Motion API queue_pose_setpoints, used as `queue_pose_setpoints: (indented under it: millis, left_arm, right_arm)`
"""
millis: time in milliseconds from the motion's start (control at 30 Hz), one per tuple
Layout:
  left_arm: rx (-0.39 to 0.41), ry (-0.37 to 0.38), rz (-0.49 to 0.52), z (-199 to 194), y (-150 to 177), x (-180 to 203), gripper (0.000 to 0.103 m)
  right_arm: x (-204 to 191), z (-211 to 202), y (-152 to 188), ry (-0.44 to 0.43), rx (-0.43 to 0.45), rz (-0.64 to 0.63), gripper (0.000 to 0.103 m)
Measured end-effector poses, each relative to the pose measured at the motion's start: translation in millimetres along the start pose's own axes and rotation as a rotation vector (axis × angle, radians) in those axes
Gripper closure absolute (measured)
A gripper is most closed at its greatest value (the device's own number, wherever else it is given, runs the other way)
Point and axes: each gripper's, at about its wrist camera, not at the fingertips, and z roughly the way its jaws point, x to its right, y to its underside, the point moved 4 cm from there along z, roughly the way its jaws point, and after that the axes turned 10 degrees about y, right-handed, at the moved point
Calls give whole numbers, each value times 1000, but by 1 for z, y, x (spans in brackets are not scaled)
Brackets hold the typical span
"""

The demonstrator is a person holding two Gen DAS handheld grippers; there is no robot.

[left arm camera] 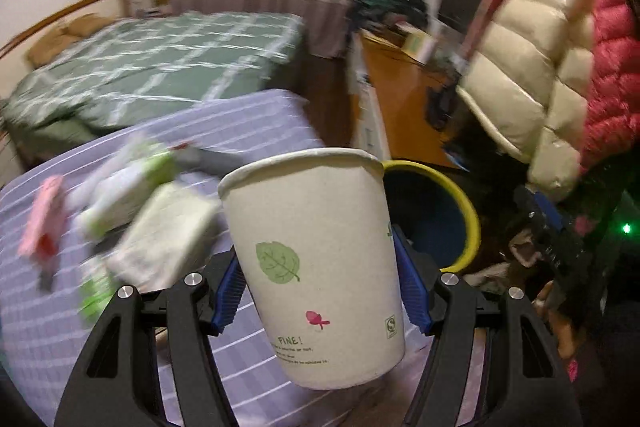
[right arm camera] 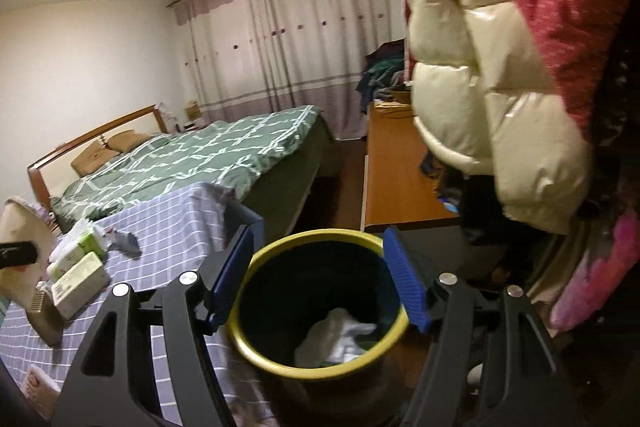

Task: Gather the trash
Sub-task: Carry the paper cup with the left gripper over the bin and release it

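Note:
My left gripper (left arm camera: 318, 279) is shut on a white paper cup (left arm camera: 316, 259) with a green leaf print, held upright above the table edge. Behind it, to the right, stands the dark bin with a yellow rim (left arm camera: 468, 215). In the right wrist view my right gripper (right arm camera: 318, 275) is open and empty, hovering over the same bin (right arm camera: 280, 363), which holds crumpled white paper (right arm camera: 340, 339). On the table, tissue packs (right arm camera: 80, 283) and a grey crumpled scrap (right arm camera: 126, 241) lie; the packs also show blurred in the left wrist view (left arm camera: 160, 239).
A table with a purple checked cloth (right arm camera: 172, 223) is at the left. A bed with a green quilt (right arm camera: 200, 155) lies behind. An orange desk (right arm camera: 396, 179) is at the right. A cream and red puffer jacket (right arm camera: 500, 67) hangs close at upper right.

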Motion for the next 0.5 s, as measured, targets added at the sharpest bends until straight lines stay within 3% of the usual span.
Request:
queue_pose_setpoints:
  millis: [333, 433, 500]
  left_arm:
    - [-181, 130, 124, 135, -37, 83, 37]
    - [-198, 154, 135, 163, -43, 100, 35]
    - [-189, 162, 135, 178, -48, 107, 27]
  right_arm:
    - [50, -11, -2, 92, 30, 52, 36]
    - [66, -16, -3, 116, 36, 63, 35]
    - [71, -17, -3, 129, 33, 65, 34]
